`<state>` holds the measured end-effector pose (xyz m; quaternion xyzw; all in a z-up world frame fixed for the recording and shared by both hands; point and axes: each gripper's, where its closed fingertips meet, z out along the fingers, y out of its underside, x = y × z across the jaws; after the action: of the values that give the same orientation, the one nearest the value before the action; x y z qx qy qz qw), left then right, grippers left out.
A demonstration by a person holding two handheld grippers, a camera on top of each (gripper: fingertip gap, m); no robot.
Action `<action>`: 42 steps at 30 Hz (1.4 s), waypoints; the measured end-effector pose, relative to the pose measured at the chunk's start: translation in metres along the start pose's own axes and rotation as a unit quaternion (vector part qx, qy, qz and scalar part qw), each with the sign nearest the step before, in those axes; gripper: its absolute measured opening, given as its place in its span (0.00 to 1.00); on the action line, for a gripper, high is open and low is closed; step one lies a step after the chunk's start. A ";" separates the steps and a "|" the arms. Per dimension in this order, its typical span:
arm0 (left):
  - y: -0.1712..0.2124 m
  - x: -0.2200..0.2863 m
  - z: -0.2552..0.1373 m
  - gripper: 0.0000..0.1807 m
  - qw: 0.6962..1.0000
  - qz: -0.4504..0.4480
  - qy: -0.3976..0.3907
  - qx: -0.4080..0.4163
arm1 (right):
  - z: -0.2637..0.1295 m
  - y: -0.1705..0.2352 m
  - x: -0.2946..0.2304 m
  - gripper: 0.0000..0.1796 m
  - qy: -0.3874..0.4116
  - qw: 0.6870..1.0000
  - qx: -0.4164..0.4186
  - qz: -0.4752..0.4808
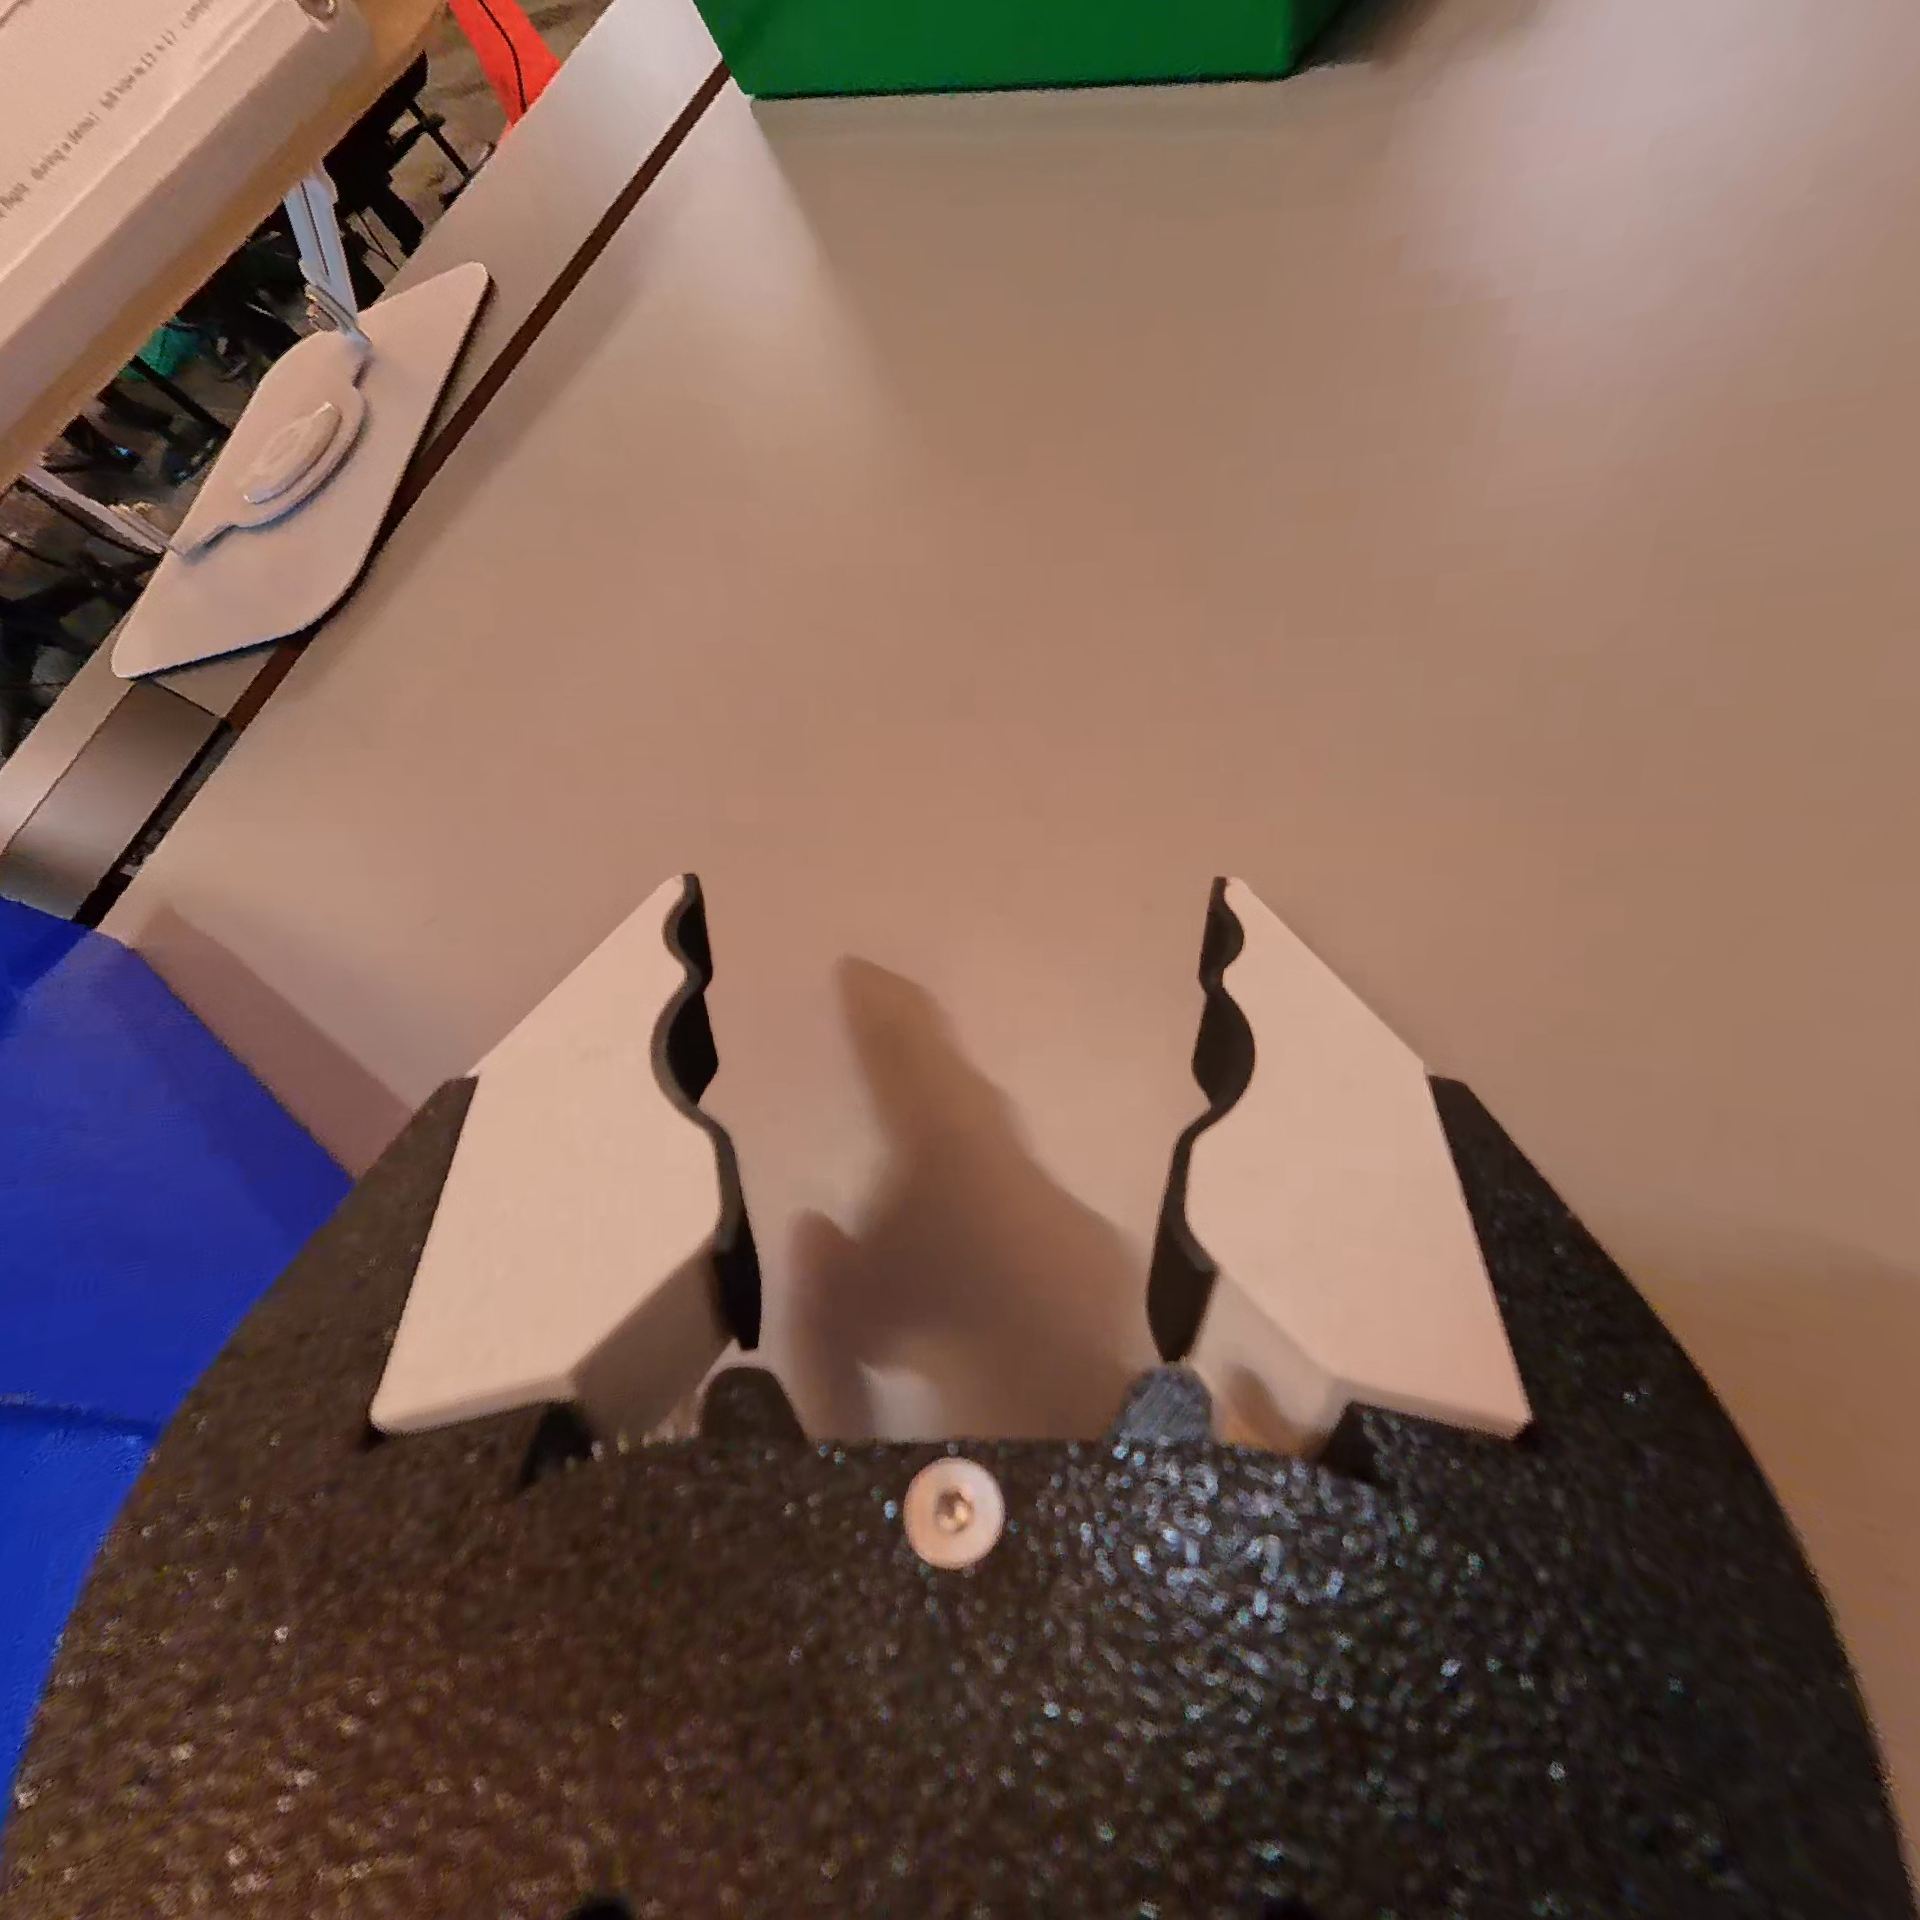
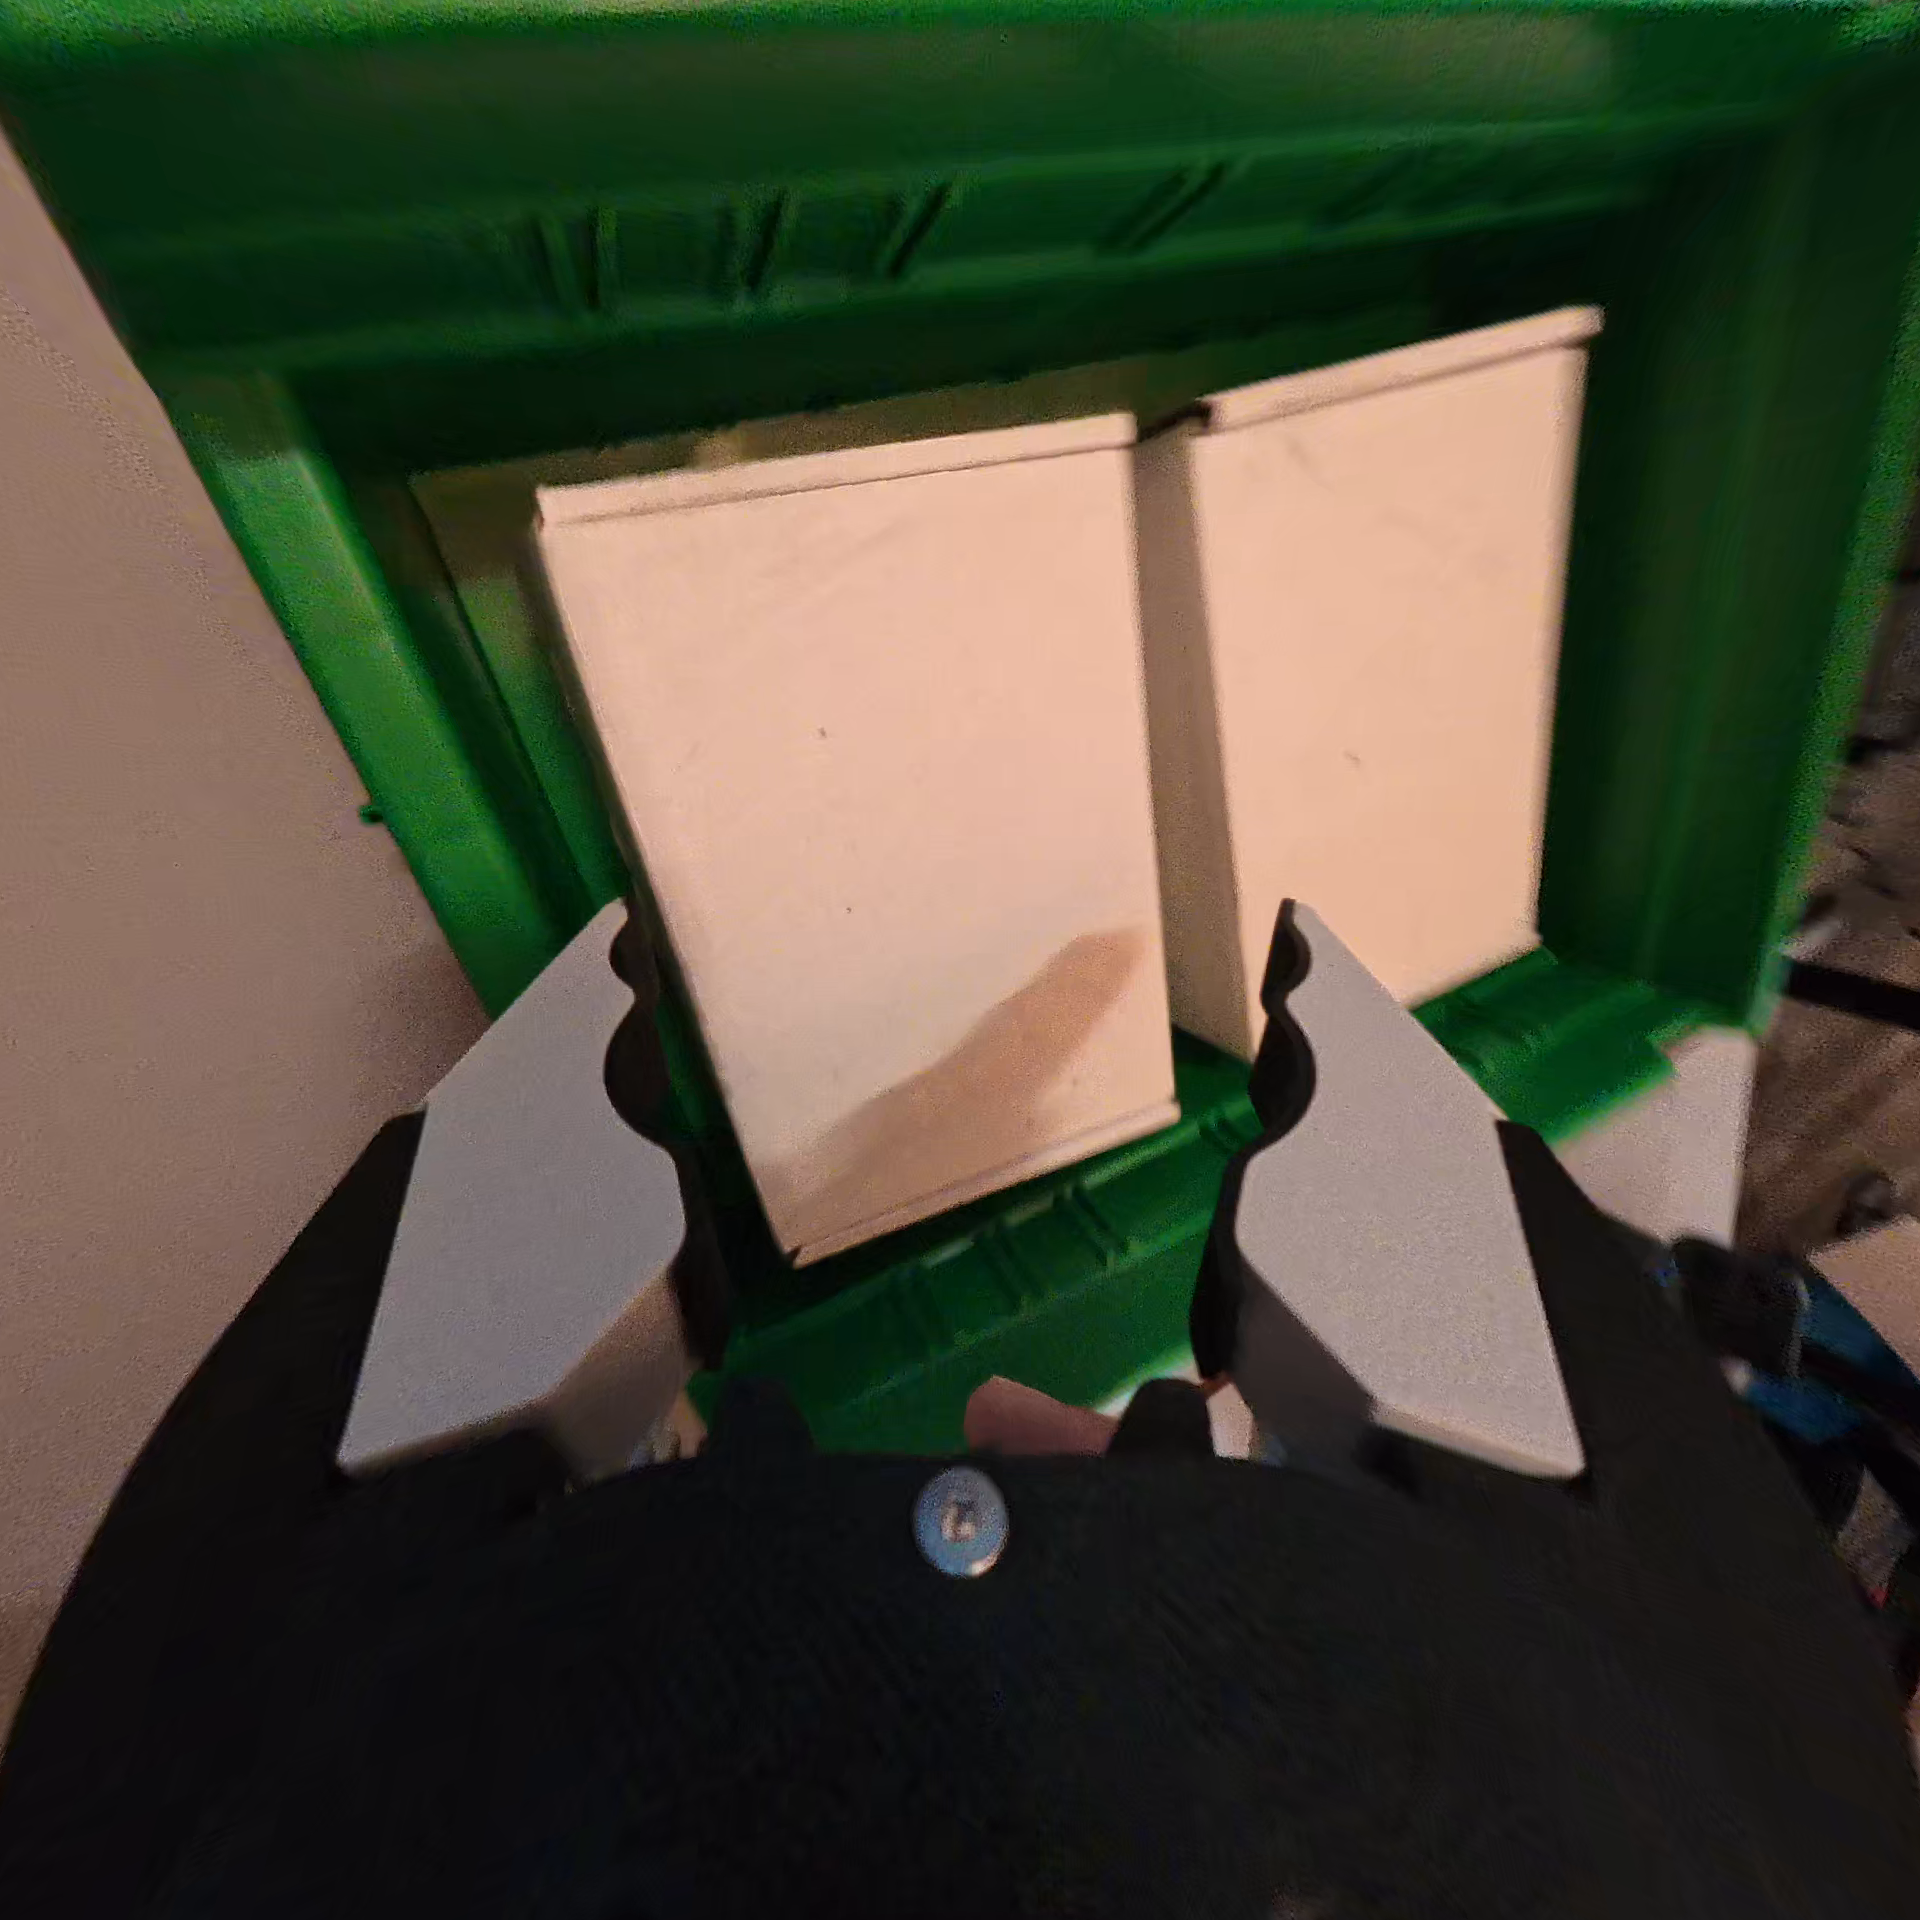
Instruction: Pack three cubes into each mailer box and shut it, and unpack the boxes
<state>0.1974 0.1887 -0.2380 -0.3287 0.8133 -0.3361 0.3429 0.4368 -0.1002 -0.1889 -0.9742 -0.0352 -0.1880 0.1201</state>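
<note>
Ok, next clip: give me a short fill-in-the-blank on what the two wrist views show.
1. The two shut mailer boxes lie inside a bin coloured ____.
2. The right gripper is ____, above the nearer box.
3. The left gripper hangs open over the bare ____.

Missing words: green; open; table

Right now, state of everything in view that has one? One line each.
left gripper: jaws open, empty, over the bare table
right gripper: jaws open, empty, poised above the near-left mailer box
near-left mailer box: shut, lying in the green bin
right mailer box: shut, lying in the green bin, beside the first
green bin: open-topped, holds at least two boxes
blue bin: contents out of view
</note>
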 end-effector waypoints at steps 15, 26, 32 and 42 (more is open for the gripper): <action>-0.149 0.022 0.049 0.50 0.993 -0.074 -0.046 0.080 | -0.076 0.080 -0.075 0.60 0.273 0.863 0.222 0.363; -0.239 0.015 0.154 0.54 0.958 -0.255 -0.081 0.107 | -0.084 0.095 -0.068 0.59 0.298 0.849 0.232 0.369; -0.234 0.019 0.194 0.47 0.959 -0.255 -0.107 0.066 | -0.077 0.089 -0.066 0.58 0.278 0.844 0.259 0.379; -0.226 0.001 0.210 0.09 0.955 -0.223 -0.183 0.069 | -0.070 0.092 -0.064 0.55 0.274 0.841 0.260 0.389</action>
<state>0.4291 -0.0049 -0.1772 -0.5332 0.6177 -0.3933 0.4236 0.3627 -0.2083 -0.1700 -0.7500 0.3333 -0.3687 0.4365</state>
